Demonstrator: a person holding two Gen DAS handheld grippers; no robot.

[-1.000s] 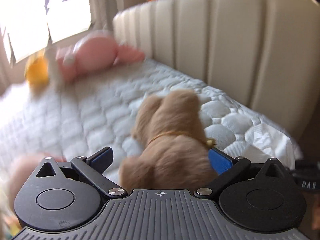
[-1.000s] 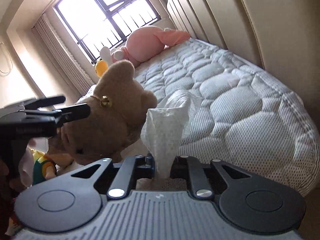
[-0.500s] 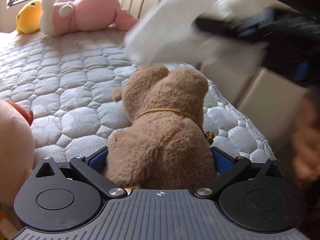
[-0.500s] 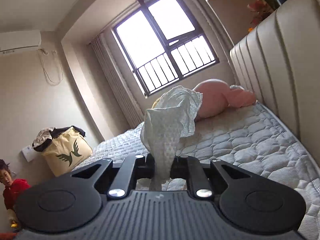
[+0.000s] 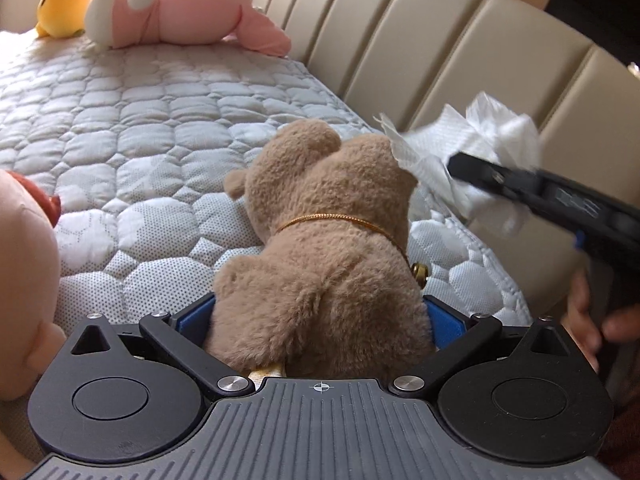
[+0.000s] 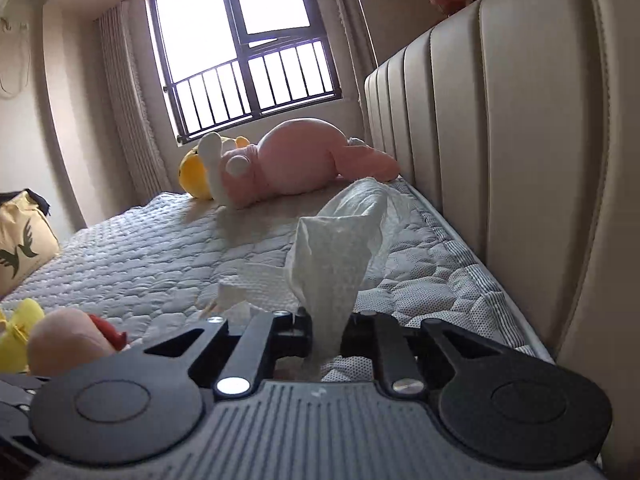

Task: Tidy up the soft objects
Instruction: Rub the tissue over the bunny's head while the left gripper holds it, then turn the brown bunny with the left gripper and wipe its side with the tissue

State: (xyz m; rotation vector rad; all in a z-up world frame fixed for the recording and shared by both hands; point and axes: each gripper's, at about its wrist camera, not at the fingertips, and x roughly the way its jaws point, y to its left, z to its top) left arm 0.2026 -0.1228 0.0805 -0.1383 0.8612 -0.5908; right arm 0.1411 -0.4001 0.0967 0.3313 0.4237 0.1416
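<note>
Right wrist view – one tissue, four plush toys.

Brown plush bear, crumpled tissue

Changes since a second ago:
- right gripper with white tissue: no longer beside brown bear; now raised over mattress, facing window, headboard at right.
- left view: motion blur gone; bear now faces away over mattress; tissue and right gripper now at right edge, past their mid-frame sweep above bear.
- pink plush and yellow plush now at top left.
</note>
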